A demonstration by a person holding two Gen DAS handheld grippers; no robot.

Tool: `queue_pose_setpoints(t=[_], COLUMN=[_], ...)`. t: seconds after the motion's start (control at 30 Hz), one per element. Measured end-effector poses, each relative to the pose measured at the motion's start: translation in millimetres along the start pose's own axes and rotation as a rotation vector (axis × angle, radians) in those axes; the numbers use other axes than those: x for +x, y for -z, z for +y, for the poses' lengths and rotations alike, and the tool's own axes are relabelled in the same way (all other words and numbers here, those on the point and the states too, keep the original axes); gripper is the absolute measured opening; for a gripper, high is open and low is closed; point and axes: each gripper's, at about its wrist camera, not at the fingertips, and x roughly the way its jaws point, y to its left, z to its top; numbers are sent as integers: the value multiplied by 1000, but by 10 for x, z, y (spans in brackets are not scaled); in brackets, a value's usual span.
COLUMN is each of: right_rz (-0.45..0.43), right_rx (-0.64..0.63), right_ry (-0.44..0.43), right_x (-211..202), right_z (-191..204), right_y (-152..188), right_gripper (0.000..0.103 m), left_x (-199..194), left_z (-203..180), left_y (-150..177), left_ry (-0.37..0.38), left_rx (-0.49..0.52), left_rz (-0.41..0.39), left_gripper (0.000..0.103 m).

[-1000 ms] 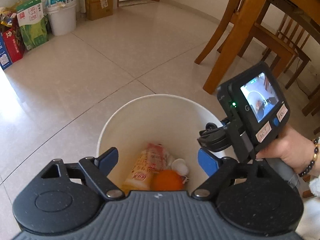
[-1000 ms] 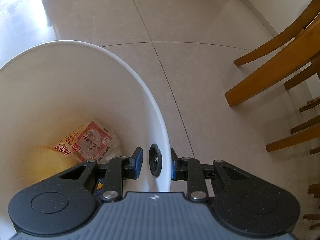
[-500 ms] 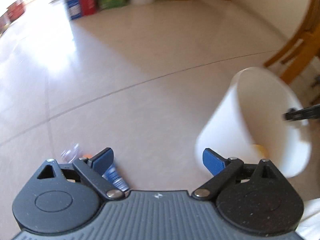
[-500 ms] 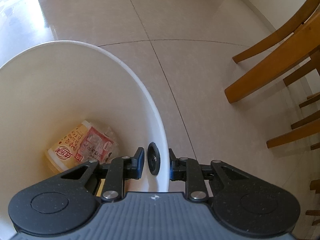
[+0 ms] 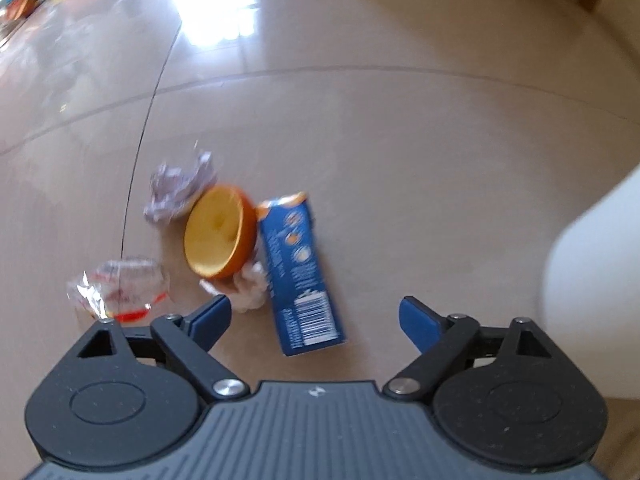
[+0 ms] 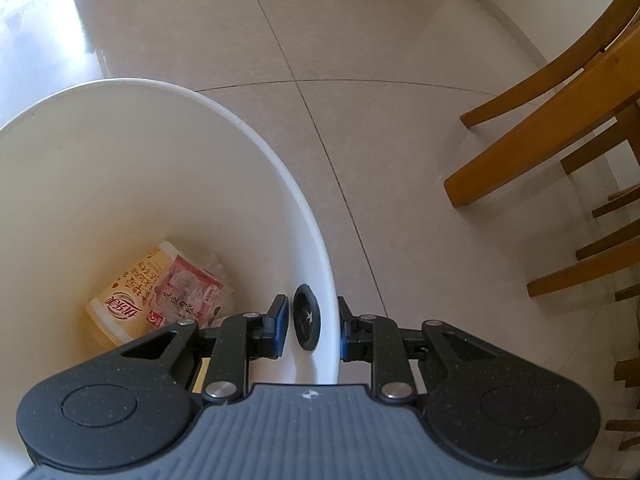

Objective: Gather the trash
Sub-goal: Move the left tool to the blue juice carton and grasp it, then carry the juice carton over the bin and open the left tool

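Left wrist view, from the left: a clear wrapper [image 5: 120,286], crumpled foil [image 5: 180,190], an orange peel half [image 5: 220,236], a white tissue [image 5: 250,290] and a blue carton [image 5: 300,268] lie together on the floor. My left gripper [image 5: 314,316] hangs above them, fingers wide but closing, pressing nothing. My right gripper [image 6: 312,328] pinches the white bin [image 6: 256,148] rim; a noodle cup [image 6: 132,292] lies inside.

Left tool [image 5: 314,316] now over floor litter [image 5: 298,268]
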Motion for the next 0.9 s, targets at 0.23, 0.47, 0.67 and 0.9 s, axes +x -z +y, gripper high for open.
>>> queue_pose_setpoints(t=[0.23,0.47,0.67,0.9], right_rz=[-2,-3,-3,-1], right_rx=[3,1,2,5], right_ry=[0,0,0,-5], right_x=[-3,-11,-15,-14], right_z=[8,9,6,-5], right_y=[6,10,6,10], right_gripper=[27,27,27,27], left_x=[309,462,444,335], left_z=[-25,-134,-153,-76], left_y=[135,133,271,573], left_ry=[10,3,12,68], left_rx=[-62,-57,-42,4], left_rz=[-2,21,-3,39], left_gripper=[87,55,50,50])
